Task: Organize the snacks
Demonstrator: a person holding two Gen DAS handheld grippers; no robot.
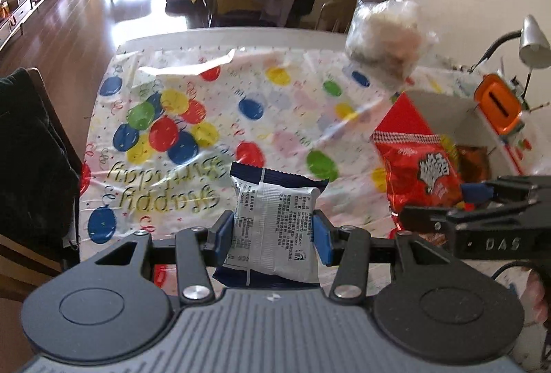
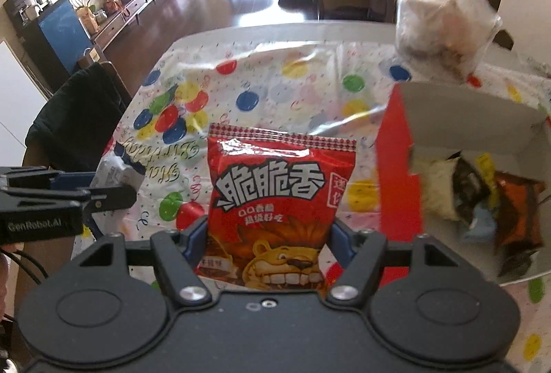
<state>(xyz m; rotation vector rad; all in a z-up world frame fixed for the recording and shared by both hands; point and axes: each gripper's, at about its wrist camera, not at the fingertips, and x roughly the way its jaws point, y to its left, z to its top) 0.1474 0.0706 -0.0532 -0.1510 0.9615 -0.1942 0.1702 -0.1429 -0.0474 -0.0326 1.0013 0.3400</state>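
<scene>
Left gripper: its blue-padded fingers are clamped on both sides of a small white-and-navy foil snack packet, printed back facing the camera, its navy crimped top standing up past the fingertips.
Right gripper: its fingers squeeze the lower edges of a red crinkly snack bag with a cartoon lion and white Chinese lettering; the bag stands upright between the fingers, its sawtooth top well above them.
Seen from the left wrist: the right gripper comes in from the right of the left fingers, with the red bag sticking up from it.
Seen from the right wrist: the left gripper sits off to the left of the right fingers, the white packet poking out beyond its tips.
Box: an open cardboard box, red outside and white inside, lies just right of the right fingers, flap raised; several wrapped snacks lie in it, blurred, one pale, one dark, one orange-brown.
Table cover: a white plastic birthday tablecloth with coloured balloons spreads ahead of both pairs of fingers.
Beyond the box: a clear plastic bag of pale lumpy snacks shows up ahead and to the right; whether it touches the box I cannot tell.
Far right of left fingers: a silver desk lamp.
</scene>
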